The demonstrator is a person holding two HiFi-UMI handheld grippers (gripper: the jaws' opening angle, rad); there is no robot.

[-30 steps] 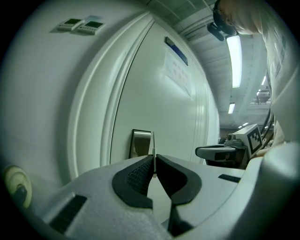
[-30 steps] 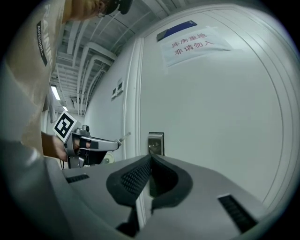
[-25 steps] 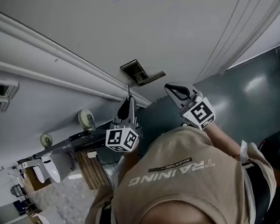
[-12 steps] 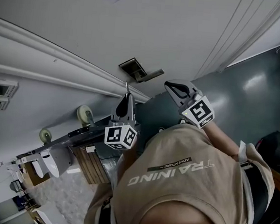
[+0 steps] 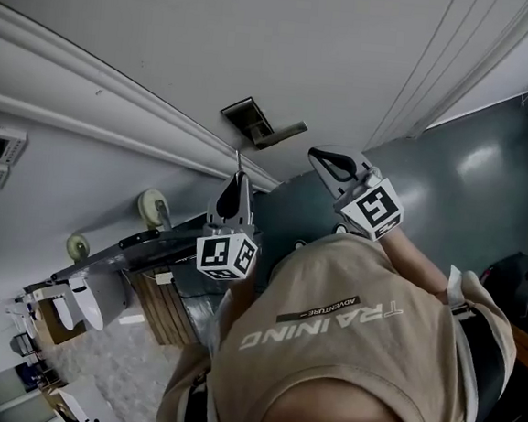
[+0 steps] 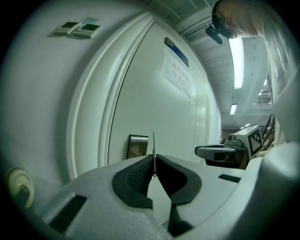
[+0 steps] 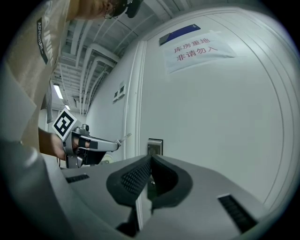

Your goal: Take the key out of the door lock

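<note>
key (image 6: 153,143) clear of door lock (image 6: 137,146)
left claw (image 6: 153,161) grasping key, lock ahead of it; right claw (image 7: 150,163) clenched empty.

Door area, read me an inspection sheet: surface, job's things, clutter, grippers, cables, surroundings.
Surface: white door with a paper sign stuck on it.
Job's things: key out of the lock plate, blade pointing at the door.
Clutter: wooden box and other gear low in the head view, too small to name.
Grippers: left gripper shut on the key; right gripper shut, empty.
Cables: nothing seen.
Surroundings: two small wall panels beside the frame; grey floor.
</note>
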